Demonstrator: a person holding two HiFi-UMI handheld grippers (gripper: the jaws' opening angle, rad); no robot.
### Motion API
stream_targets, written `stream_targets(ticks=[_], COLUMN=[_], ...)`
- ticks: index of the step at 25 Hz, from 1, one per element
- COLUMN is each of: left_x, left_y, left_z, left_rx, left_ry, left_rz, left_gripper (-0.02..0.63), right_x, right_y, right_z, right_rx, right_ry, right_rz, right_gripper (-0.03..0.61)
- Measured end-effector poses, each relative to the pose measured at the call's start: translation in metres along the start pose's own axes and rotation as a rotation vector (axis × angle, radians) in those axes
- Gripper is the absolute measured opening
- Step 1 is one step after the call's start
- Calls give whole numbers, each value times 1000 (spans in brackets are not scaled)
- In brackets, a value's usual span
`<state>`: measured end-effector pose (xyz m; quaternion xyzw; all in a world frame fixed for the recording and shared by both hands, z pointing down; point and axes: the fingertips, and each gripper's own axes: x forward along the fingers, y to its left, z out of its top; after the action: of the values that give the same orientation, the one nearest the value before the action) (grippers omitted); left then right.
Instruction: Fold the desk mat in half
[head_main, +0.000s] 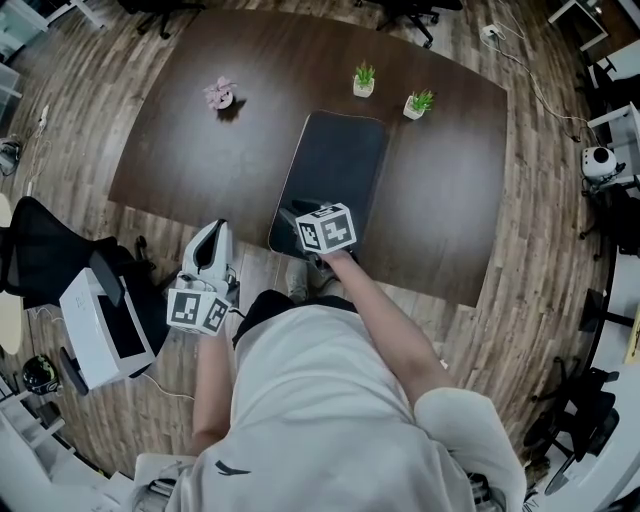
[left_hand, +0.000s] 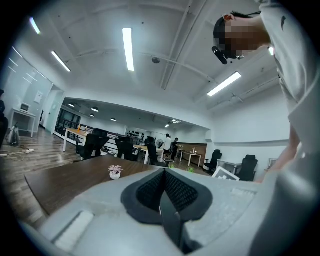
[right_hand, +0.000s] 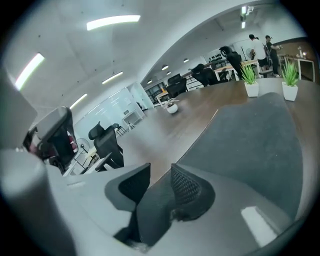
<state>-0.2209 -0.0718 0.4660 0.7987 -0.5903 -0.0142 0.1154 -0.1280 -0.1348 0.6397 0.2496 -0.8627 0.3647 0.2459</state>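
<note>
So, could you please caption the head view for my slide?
Right gripper at the near edge of the mat, left gripper off the table.

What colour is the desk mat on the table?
The desk mat is plain dark grey; the head view shows it best.

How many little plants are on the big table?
3. The pink plant sits far left on the table. One green plant stands behind the desk mat, the other green plant to its right. None looks hidden.
</note>
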Motion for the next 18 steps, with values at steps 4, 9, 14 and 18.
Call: stream_targets(ticks=[4,9,14,18], left_x=[3,11,20,28], left_y=[-3,-10,-17,-23], left_z=[-3,-3,-3,-3], left_rx=[-6,-5,-3,0], left_ry=[3,3,3,6], left_rz=[-8,-32,-65,-94], left_gripper=[2,2,2,2], right_x=[-20,-64,-125,-174], right_y=[7,11,13,0], right_z=[16,46,71,80], right_rx=[-39,-86,-147,-184], right_ry=[-65,-206,-386,-498], right_rz=[10,-1,-15,-90], right_gripper=[132,130,101,77])
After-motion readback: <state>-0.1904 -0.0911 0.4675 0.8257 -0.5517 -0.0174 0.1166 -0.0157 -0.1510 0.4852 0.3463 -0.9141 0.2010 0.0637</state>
